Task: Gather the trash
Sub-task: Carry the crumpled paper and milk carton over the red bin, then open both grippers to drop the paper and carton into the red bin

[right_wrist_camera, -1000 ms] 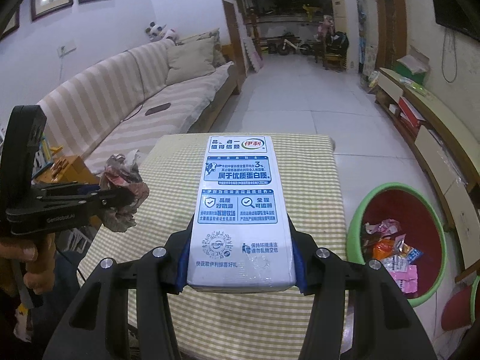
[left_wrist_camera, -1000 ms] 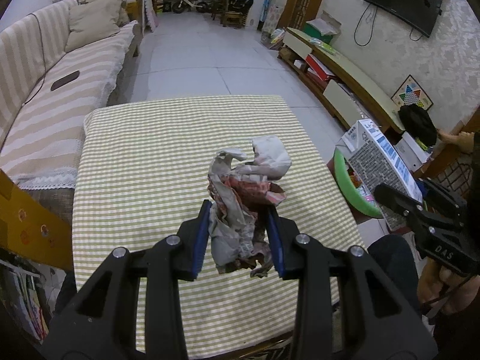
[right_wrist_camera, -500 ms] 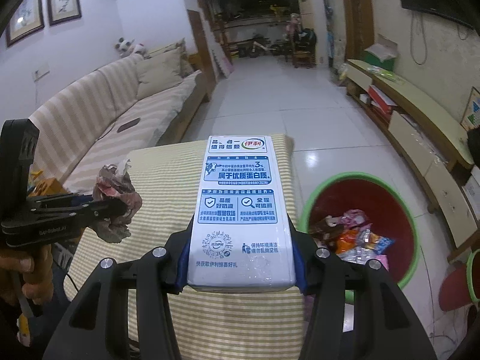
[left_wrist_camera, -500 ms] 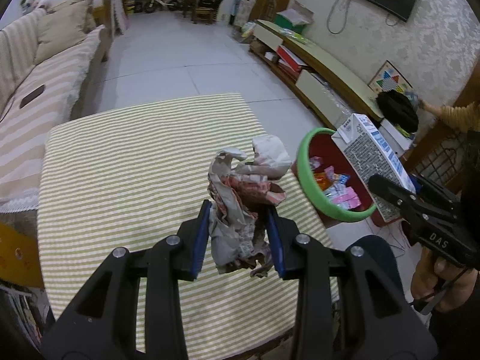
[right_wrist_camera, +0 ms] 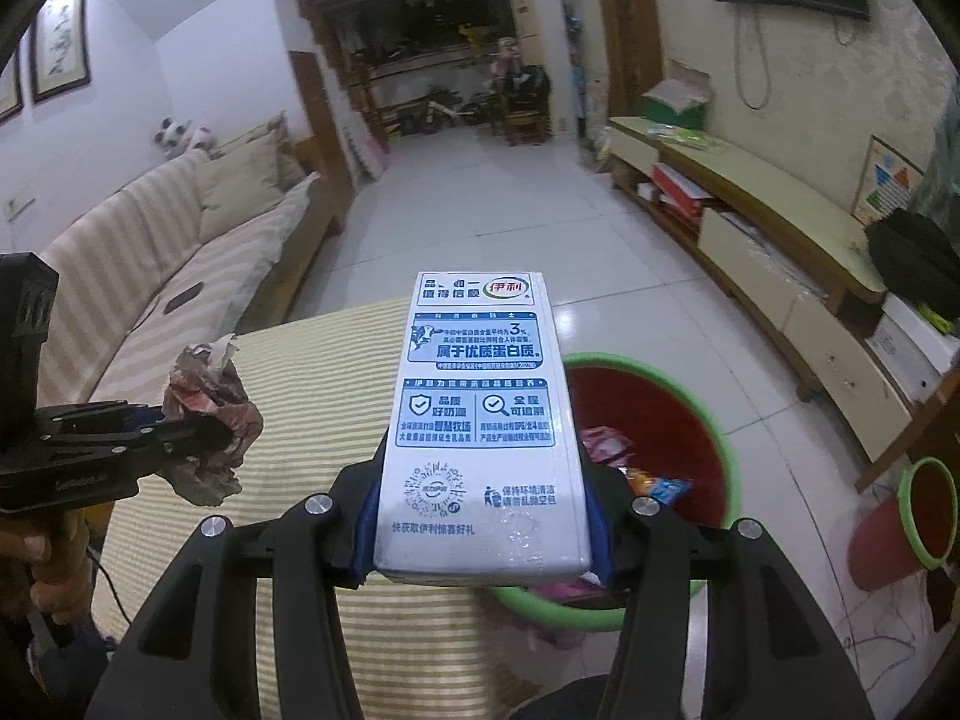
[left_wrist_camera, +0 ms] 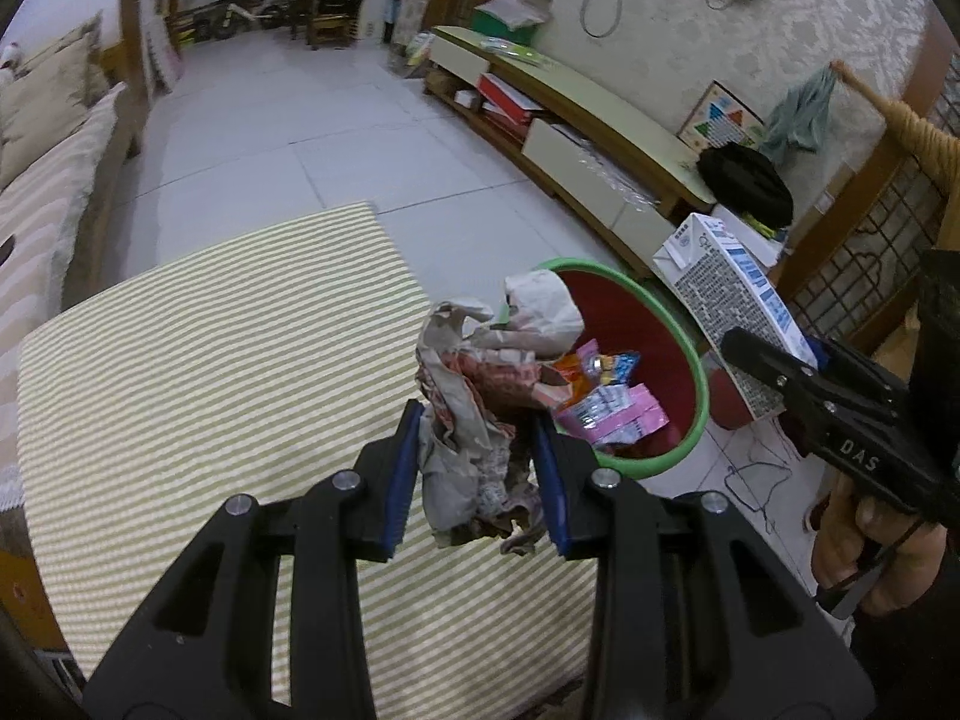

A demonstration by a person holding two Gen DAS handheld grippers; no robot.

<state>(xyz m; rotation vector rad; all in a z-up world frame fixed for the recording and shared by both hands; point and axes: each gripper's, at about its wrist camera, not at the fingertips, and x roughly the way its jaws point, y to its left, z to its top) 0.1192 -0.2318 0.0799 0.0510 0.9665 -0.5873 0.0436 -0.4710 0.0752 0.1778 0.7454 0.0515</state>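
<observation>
My left gripper is shut on a crumpled paper wad and holds it above the right edge of the striped table, near the rim of the green bin. My right gripper is shut on a white and blue milk carton and holds it over the near left rim of the bin. The carton shows in the left wrist view beyond the bin, and the wad shows at the left of the right wrist view. The bin holds several wrappers.
A striped sofa runs along the left. A low TV cabinet lines the right wall. A smaller green-rimmed bin stands on the floor at the right. Tiled floor stretches beyond the table.
Both grippers have moved right with their loads, from over the table toward the green bin. The bin now lies close under the carton and beside the wad.
</observation>
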